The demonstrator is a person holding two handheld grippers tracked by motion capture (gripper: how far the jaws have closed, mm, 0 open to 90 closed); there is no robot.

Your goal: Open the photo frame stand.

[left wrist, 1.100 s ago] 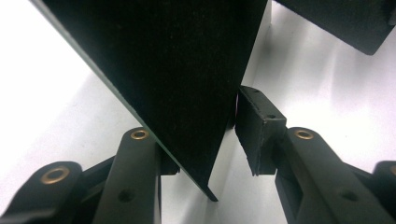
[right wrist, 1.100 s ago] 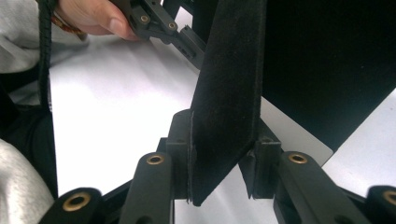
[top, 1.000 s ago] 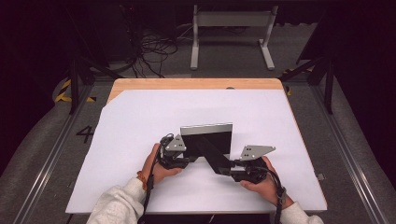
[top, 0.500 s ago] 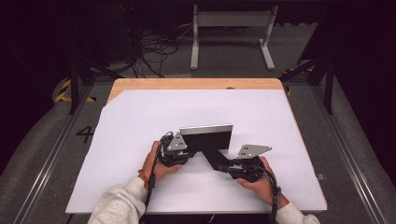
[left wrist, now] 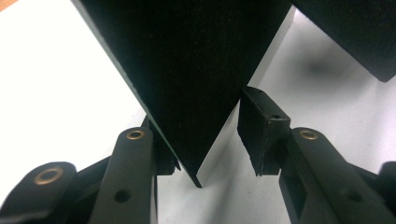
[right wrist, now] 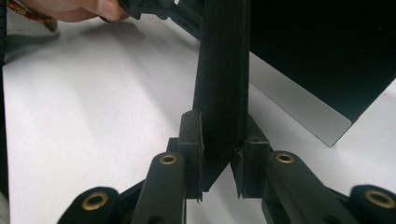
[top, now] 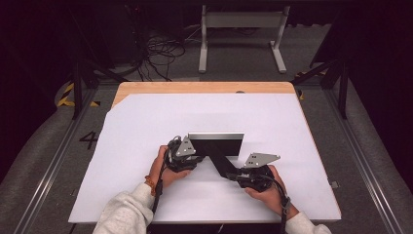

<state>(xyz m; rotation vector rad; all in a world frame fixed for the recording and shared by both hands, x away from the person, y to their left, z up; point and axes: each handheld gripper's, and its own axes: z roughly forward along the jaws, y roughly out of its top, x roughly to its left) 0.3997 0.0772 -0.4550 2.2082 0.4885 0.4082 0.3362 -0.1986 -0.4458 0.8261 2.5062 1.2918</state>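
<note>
Low over the table, both forearms come in from the near edge, hands level: the left gripper (top: 191, 155) sits at the left end of a black-and-silver box (top: 215, 144), jaws just opened a bit, box corner between them w/ one pad clear of it. The right gripper (top: 243, 174), jaws just narrowed, pinches a black flap (top: 221, 162) running from the box toward it. Box lies mid-table, near side, on a white sheet (top: 146, 122) over a wood top (top: 195, 87); dark room behind, w/ cables (top: 156, 53) and a grey stand (top: 241, 22) on the floor.
</note>
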